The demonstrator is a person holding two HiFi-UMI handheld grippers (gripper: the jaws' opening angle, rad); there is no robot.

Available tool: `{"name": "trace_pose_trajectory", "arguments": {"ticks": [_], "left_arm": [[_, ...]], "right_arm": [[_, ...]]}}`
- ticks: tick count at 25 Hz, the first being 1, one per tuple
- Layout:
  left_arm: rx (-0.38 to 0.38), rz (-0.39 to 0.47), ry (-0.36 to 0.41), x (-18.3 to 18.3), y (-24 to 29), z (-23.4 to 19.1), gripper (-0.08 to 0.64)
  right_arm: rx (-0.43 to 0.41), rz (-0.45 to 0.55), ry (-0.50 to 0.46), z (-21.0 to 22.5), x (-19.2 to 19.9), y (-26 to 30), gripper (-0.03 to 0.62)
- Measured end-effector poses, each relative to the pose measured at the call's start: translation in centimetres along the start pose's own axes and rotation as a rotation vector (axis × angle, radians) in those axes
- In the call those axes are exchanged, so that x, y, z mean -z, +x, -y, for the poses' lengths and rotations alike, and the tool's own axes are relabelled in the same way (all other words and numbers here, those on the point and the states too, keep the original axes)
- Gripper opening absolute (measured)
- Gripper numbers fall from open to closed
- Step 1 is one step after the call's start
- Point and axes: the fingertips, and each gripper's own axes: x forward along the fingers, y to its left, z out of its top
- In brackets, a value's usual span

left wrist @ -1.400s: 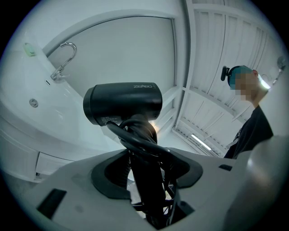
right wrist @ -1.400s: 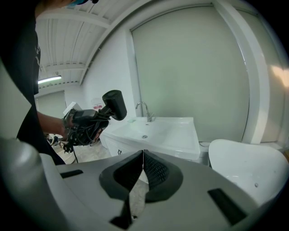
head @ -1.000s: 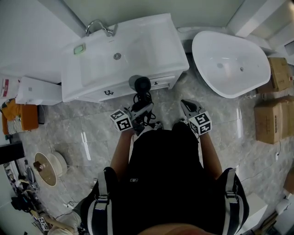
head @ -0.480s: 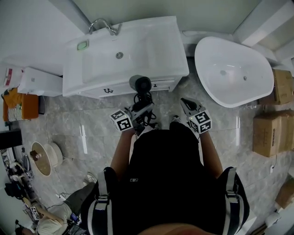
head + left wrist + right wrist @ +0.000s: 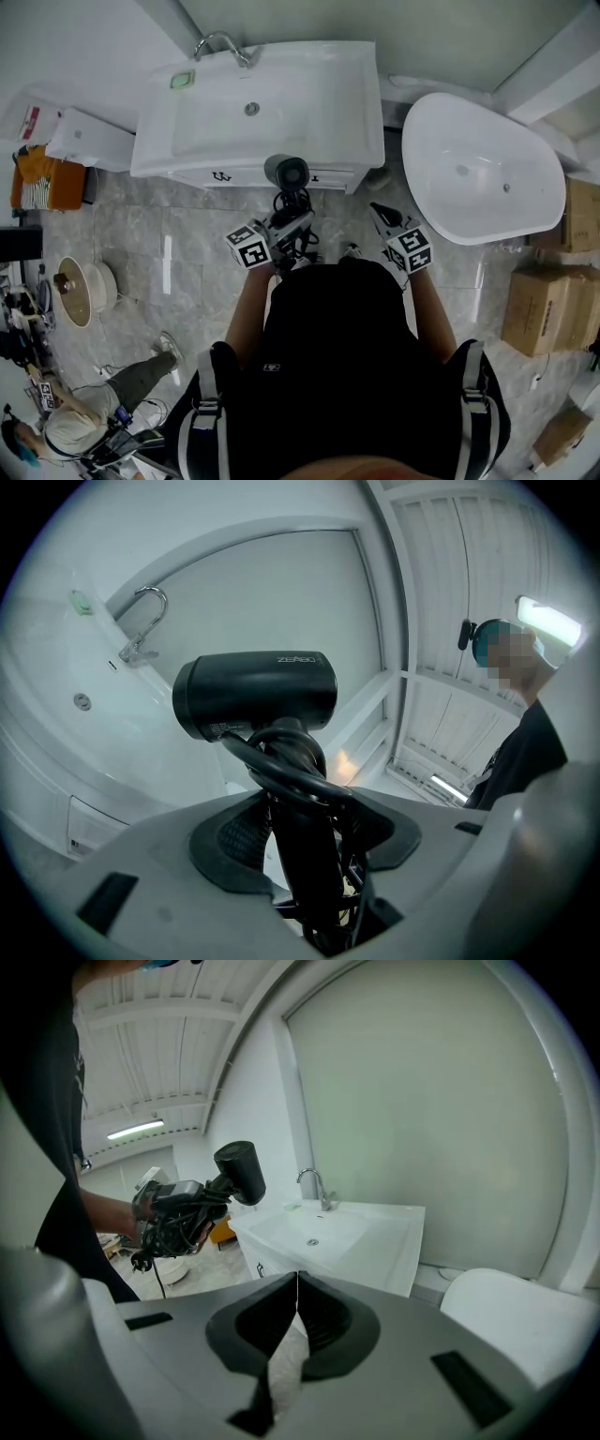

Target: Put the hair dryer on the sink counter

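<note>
hair dryer (image 5: 255,694) lettering illegible, box (image 5: 585,216) cropped

Both arms reach forward from the torso, left forearm (image 5: 246,305) and right forearm (image 5: 429,309) roughly parallel. Left gripper (image 5: 300,219): jaws spread and clamped on the handle of the hair dryer (image 5: 286,172), whose barrel sits beyond the jaw tips on the far side. Right gripper (image 5: 377,211): jaws pressed together with nothing between them, tip pointing to the far side and somewhat down, apart from the left gripper.

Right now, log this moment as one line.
left gripper: shut on hair dryer | right gripper: shut, empty | hair dryer: airborne before sink counter, not placed
</note>
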Motion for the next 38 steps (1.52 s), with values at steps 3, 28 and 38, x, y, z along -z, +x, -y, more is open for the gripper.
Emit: {"name": "trace_pose_trajectory", "arguments": {"ticks": [3,28,38], "left_arm": [[-0.031,0.019,0.005,0.3,0.3,0.2,0.221],[-0.144,0.131,0.014,1.0,3.5,0.9,0.221],[-0.113,0.102,0.013,-1.1,4.6,-0.8,0.221]], "right_arm": [[-0.039,-0.006,-0.014,0.8,-0.2,0.1,0.06],[-0.164,-0.022,-0.064,4.7,0.3,0.0,0.06],[-0.135,-0.017,-0.049,5.9,-1.1,1.8,0.059]]}}
